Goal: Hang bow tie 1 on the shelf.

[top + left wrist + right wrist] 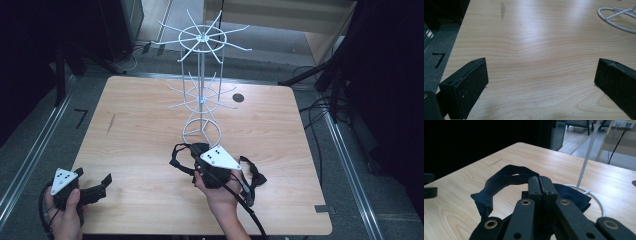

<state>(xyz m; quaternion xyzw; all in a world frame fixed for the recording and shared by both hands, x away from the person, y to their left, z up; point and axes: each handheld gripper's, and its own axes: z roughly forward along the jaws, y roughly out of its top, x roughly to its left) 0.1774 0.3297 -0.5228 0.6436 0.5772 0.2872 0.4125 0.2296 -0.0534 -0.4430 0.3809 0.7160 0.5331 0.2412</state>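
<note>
Dark strap (506, 178) clamped in right gripper (540, 181) near table's (140, 150) front edge — next, lift onto wire rack (201, 95); left gripper (541, 82) open, idle.

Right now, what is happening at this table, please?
A person works at a wooden table with a gripper in each hand. The right gripper is shut on a dark blue strap and holds it just in front of the base ring of a white wire rack. Nothing hangs on the rack's hooks yet. The left gripper is open, with nothing between its pads, near the table's left front corner.
</note>
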